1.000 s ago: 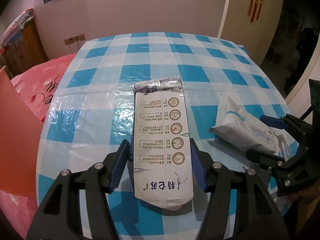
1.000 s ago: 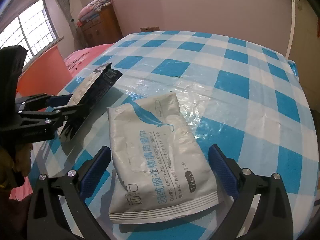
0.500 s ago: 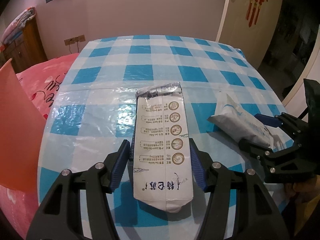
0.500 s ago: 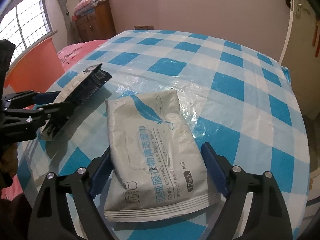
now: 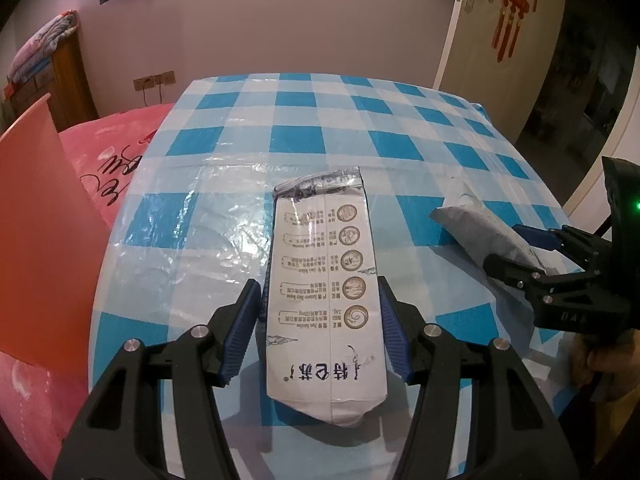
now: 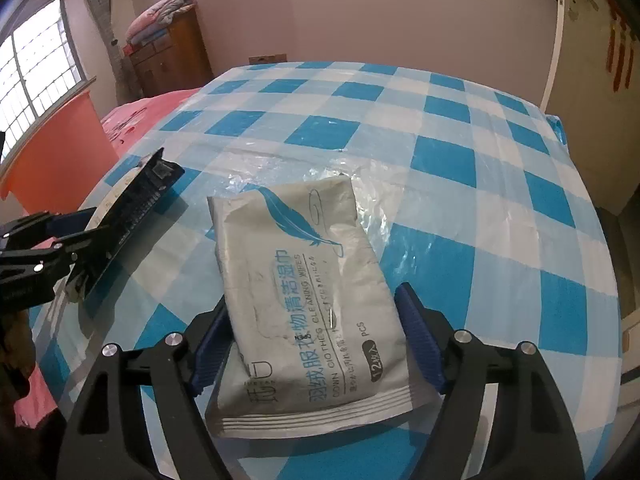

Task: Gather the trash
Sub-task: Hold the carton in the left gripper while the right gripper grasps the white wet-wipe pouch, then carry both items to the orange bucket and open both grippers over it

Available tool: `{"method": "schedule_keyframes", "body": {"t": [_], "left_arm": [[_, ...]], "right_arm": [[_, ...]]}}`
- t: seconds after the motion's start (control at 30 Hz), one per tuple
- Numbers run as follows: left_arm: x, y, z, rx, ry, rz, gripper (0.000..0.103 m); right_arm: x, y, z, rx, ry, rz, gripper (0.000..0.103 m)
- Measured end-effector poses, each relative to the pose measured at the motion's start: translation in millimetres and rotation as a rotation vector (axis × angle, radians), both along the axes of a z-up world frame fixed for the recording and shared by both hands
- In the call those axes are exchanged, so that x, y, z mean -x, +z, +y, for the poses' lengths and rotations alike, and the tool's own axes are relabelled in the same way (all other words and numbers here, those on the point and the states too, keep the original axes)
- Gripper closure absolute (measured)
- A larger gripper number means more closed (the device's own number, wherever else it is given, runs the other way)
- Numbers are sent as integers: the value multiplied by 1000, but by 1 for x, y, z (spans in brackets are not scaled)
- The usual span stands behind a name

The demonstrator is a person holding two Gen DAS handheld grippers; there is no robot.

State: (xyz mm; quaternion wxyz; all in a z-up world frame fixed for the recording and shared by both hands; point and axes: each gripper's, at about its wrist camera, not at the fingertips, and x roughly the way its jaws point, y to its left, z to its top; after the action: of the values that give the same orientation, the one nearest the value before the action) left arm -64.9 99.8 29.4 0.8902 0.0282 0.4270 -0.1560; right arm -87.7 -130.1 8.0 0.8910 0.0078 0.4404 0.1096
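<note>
**Two grippers, two pieces of trash on the checked table**

Left gripper (image 5: 320, 328) — blue pads set against both long sides of a white milk carton (image 5: 322, 296), which is raised off the table at the near end; the right wrist view shows the carton (image 6: 132, 208) tilted, far end higher, clear of the cloth. Fingers clamped on the carton, printed face up, folded silver top pointing away.

Right gripper (image 6: 316, 340) — jaws closing around a grey wet-wipes packet (image 6: 304, 280) with a blue feather print. The left pad touches the packet's edge; the right pad looks just beside the other edge, and I cannot tell if it presses yet. The packet lies flat on the table, its sealed end nearest the camera.

Table (image 5: 320, 136) — blue-and-white check cloth under clear, crinkled plastic. The carton sits left of the packet, the two apart with bare cloth between.

A person's hand (image 5: 608, 364) shows at the right edge of the left wrist view, behind the right gripper (image 5: 516, 252).

Left of the table: an orange bin (image 5: 44, 248) close by, pink bedding (image 5: 116, 148) past it, a wooden cabinet (image 6: 172, 56) against the far wall. A white door (image 5: 460, 20) stands far right.
</note>
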Motion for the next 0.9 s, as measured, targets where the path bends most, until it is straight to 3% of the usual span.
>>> {"method": "schedule_keyframes", "body": {"t": [0.23, 0.63, 0.9], "left_arm": [[3, -2, 2, 1, -13, -3, 44], [0, -17, -9, -39, -14, 32, 32], [-1, -17, -16, -74, 6, 16, 37]], "right_arm": [[4, 2, -2, -19, -39, 8, 30], [12, 8, -1, -9, -69, 6, 30], [19, 15, -4, -20, -93, -7, 31]]}}
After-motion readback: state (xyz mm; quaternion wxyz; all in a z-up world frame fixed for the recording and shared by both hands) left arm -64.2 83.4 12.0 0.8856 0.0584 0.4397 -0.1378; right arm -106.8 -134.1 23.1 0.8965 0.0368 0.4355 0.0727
